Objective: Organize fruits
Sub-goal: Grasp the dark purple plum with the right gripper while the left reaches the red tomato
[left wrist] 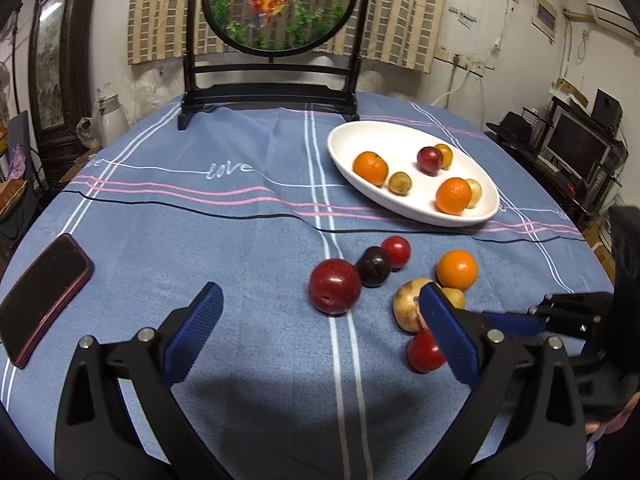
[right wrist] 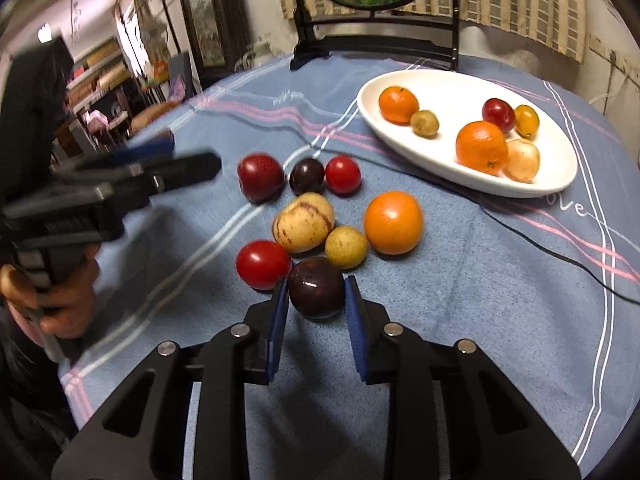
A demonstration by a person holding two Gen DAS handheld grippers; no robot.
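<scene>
Blue checked tablecloth (left wrist: 240, 216) covers the round table, with a goldfish screen (left wrist: 276, 4) standing at its far edge. On the left of the left wrist view a phone (left wrist: 44, 296) lies flat on the cloth. Next comes the left gripper (left wrist: 320, 332), its jaws wide apart and holding nothing – a large red plum (left wrist: 334, 286) sits on the cloth beyond the gap. Right of that plum, touching it, is a dark plum (left wrist: 374, 266), then a red tomato (left wrist: 396, 251) and an orange (left wrist: 457, 270) nearer the right side. Farther back and to the right, the white oval dish (left wrist: 360, 136) holds two oranges and several smaller fruits.

In the right wrist view the right gripper (right wrist: 316, 292) is clamped on a dark purple plum (right wrist: 316, 286) – both blue pads press its sides. Just beyond it sit another tomato (right wrist: 263, 265), a striped yellow fruit (right wrist: 304, 222) and a small yellow fruit (right wrist: 346, 247), clustered close together
</scene>
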